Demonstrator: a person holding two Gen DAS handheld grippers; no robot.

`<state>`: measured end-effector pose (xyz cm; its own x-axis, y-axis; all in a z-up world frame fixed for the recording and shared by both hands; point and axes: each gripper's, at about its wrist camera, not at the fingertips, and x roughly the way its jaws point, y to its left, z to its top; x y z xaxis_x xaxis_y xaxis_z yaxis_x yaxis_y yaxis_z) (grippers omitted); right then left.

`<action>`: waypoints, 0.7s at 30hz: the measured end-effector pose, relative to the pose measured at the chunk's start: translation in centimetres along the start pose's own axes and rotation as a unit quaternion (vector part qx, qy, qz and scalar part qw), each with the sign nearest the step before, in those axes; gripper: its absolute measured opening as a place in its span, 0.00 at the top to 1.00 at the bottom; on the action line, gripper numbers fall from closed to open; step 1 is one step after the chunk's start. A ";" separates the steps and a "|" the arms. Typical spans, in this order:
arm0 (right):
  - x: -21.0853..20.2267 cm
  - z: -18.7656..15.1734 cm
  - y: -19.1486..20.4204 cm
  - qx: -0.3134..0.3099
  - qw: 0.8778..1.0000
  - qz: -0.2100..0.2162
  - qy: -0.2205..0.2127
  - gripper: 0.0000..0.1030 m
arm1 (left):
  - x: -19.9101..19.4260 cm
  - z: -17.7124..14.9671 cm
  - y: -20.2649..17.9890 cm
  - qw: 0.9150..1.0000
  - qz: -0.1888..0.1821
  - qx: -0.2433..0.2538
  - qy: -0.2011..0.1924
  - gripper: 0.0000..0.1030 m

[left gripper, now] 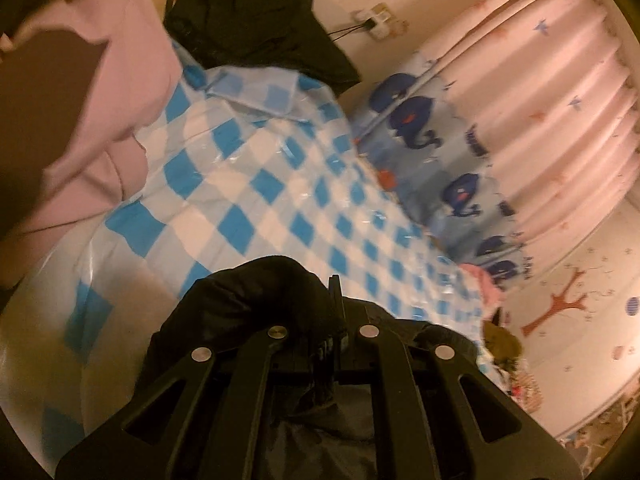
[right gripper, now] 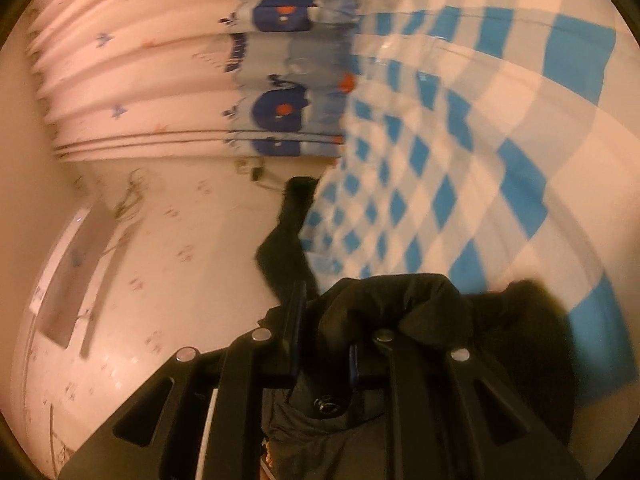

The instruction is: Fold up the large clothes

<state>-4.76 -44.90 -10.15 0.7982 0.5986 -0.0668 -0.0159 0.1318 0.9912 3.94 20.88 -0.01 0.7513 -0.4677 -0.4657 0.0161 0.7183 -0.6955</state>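
The left gripper (left gripper: 334,320) and right gripper (right gripper: 324,332) each have jaws pinching a bunch of the black garment (left gripper: 256,292) above the blue-checked bed cover (left gripper: 248,184).

A home bedroom, probably a child's, is shown. A bed is spread with a blue-and-white checked cover (left gripper: 256,184). At two o'clock in the left wrist view, a pink curtain (left gripper: 560,92) printed with whales is hung, and a wall (left gripper: 580,280) decorated with tree stickers is seen at four o'clock.
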 end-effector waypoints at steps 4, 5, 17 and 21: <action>1.8 0.9 -1.8 -0.001 0.998 -0.064 0.009 0.80 | 5.2 -0.7 2.0 0.997 0.072 0.026 0.020 0.94; 2.3 1.1 -2.9 0.010 0.996 -0.083 0.018 0.78 | 6.3 -1.0 2.5 0.995 0.090 0.031 0.030 0.93; -2.8 1.8 -0.2 0.035 0.996 -0.075 -0.029 0.10 | 4.4 1.8 2.4 0.992 0.088 -0.014 0.094 0.39; 0.5 -2.7 7.2 -0.156 0.978 -0.129 0.044 0.09 | -0.3 2.8 -0.6 0.996 0.090 -0.008 0.026 0.19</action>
<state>-6.11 -41.53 -3.40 0.7452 0.5775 -0.3335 -0.0141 0.5137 0.8579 5.58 22.04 2.04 0.7057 -0.3578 -0.6116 -0.1279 0.7847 -0.6066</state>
